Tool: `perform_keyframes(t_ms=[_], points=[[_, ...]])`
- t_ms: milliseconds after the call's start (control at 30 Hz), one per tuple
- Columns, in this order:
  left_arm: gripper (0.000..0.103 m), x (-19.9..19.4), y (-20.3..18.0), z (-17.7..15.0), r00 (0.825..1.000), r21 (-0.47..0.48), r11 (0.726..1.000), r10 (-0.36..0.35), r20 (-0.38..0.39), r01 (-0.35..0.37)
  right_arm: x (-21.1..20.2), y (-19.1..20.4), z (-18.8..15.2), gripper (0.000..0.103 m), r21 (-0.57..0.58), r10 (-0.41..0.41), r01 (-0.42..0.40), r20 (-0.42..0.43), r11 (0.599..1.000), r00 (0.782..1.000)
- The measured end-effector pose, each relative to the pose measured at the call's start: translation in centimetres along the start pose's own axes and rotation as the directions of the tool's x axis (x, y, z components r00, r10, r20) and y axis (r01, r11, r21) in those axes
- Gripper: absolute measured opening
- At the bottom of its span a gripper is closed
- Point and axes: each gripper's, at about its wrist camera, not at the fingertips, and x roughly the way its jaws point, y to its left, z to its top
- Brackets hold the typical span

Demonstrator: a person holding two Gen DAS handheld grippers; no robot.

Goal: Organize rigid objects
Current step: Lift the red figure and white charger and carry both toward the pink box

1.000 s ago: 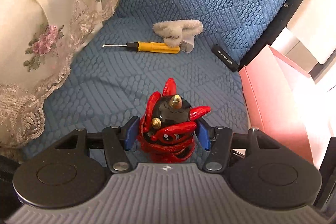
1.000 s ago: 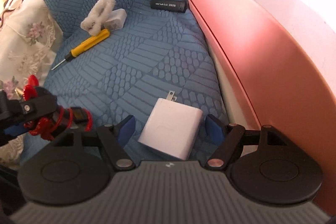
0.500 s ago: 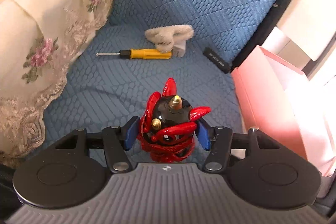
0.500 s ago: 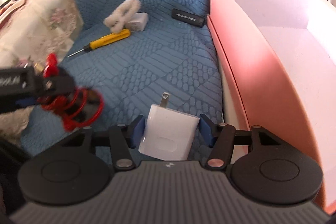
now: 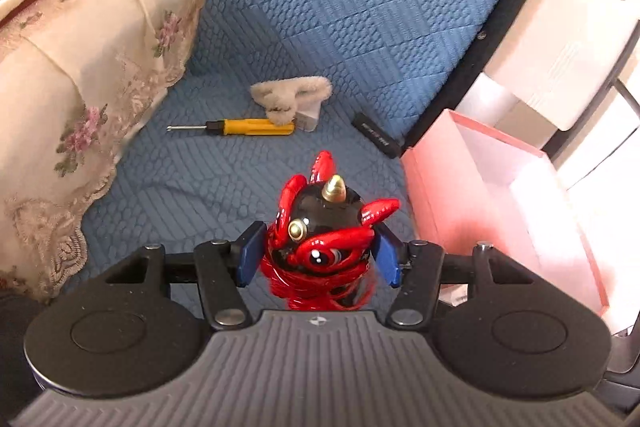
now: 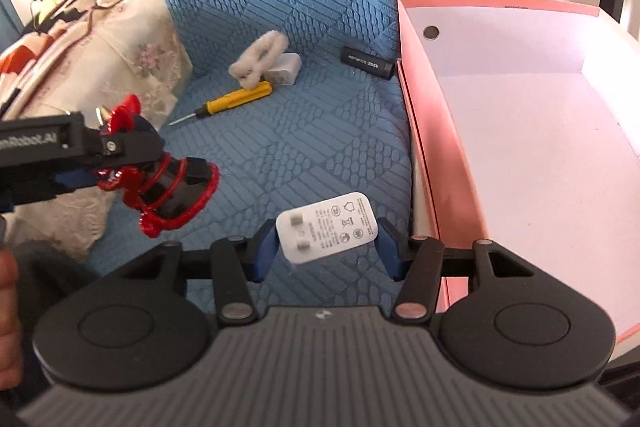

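On blue cushion (image 6: 304,131): one screwdriver (image 6: 236,99), one dark stick (image 6: 367,62).

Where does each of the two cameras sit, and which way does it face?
Left wrist: sits on the left tool, facing the blue quilted seat; its blue fingers clamp a glossy red-and-black horned figurine.
Right wrist: sits on the right tool, which holds a white wall charger beside the open pink cardboard box; the left tool shows.
Shared: figurine, yellow-handled screwdriver, box.
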Motion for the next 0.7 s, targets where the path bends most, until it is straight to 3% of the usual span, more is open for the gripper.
perform_keyframes(t_ms=[367, 700], points=[[0.063, -3.4, -4.1, 2.4, 0.999, 0.008, 1.000, -0.013, 0.042, 0.013, -5.5, -0.7, 3.0, 0.056, 0.007, 0.030, -0.030, 0.069, 1.000, 0.997], [0.063, -6.1, -10.6, 5.0, 0.994, 0.064, 0.997, -0.055, 0.098, 0.049, -11.3, -3.3, 7.7, 0.056, 0.003, 0.038, -0.039, 0.159, 0.999, 0.987]])
